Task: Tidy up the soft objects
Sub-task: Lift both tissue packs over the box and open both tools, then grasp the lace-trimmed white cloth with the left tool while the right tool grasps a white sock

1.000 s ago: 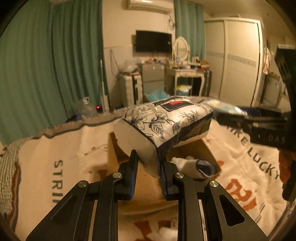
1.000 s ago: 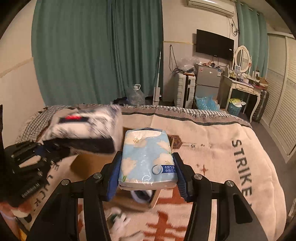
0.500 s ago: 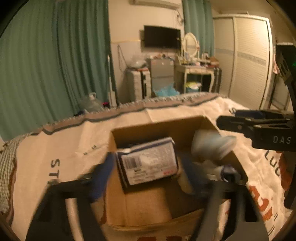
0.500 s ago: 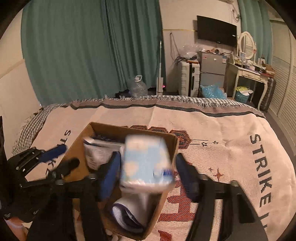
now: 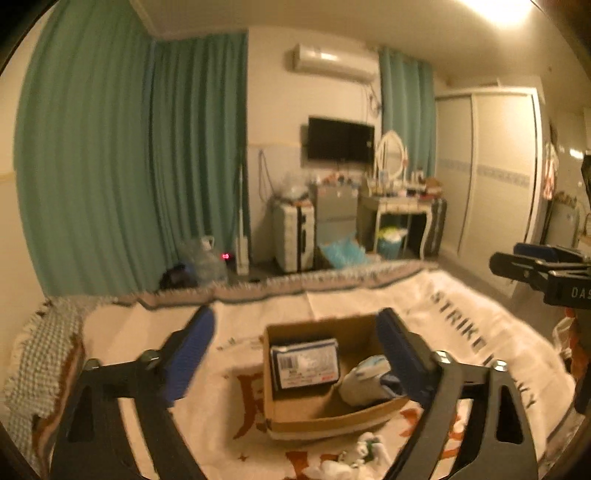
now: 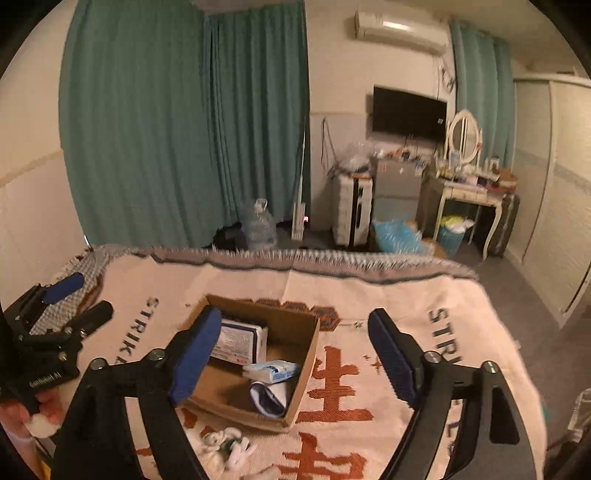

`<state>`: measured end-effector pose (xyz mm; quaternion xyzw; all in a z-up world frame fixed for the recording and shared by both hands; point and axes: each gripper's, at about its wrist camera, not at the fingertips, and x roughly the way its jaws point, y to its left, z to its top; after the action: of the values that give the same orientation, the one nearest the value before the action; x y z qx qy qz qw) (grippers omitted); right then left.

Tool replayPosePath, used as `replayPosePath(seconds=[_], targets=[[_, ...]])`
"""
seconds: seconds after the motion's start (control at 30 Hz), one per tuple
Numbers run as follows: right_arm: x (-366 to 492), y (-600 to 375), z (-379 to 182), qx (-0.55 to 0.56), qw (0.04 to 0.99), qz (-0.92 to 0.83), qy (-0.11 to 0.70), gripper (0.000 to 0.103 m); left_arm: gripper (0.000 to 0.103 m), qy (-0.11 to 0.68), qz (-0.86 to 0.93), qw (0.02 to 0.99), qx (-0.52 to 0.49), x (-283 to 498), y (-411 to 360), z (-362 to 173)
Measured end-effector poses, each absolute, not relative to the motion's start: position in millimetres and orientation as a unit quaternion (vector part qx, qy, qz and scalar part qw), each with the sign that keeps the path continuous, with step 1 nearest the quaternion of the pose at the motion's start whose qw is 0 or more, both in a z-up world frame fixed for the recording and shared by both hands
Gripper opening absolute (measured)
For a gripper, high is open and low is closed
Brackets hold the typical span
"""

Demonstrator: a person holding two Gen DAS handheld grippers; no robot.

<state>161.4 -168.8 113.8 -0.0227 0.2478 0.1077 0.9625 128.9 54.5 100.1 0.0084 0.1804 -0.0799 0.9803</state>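
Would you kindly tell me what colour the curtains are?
Teal green; the curtains show best in the right wrist view.

Setting: home bedroom.
Bed [image 6: 424,295]: takes up the foreground, covered by a cream woven blanket [image 6: 369,406] with orange and black lettering and a fringed edge.
Windows: floor-length teal curtains [image 6: 184,129] along the far wall.
Climate: wall-mounted air conditioner [image 6: 400,27] near the ceiling.
Entertainment: flat television [image 6: 408,110] fixed to the wall.
Grooming: white dressing table [image 6: 469,192] with an oval mirror [image 6: 463,138] and cluttered top.
Storage: tall sliding-door wardrobe [image 5: 487,166] at the right; a suitcase [image 6: 349,210] stands by the wall.
Lighting: warm ceiling lamp [image 5: 498,11].
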Motion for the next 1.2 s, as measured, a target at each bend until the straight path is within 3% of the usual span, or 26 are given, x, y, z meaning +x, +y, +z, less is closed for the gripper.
replayPosePath(seconds=[0.1,0.4,0.67,0.83,1.1,1.2], targets=[[122,-172,141,-0.033,0.969,0.091,0.229,0.103,0.094,0.158,-0.083,0.984,0.01,96,61,122],[53,-180,156,-0.036,0.97,0.094,0.222,0.103,0.094,0.175,-0.057,0.983,0.012,46,80,123],[48,-163,78,-0.059,0.958,0.117,0.255,0.103,0.094,0.226,-0.041,0.973,-0.01,52,82,46],[78,-139,-11,-0.094,0.933,0.143,0.316,0.103,0.094,0.274,-0.046,0.961,-0.003,67,67,-9],[122,-133,-114,-0.092,0.892,0.163,0.411,0.086,0.094,0.356,-0.056,0.933,-0.012,99,47,-82],[135,-134,-142,-0.079,0.877,0.174,0.44,0.074,0.094,0.386,-0.07,0.92,-0.017,103,41,-101]])
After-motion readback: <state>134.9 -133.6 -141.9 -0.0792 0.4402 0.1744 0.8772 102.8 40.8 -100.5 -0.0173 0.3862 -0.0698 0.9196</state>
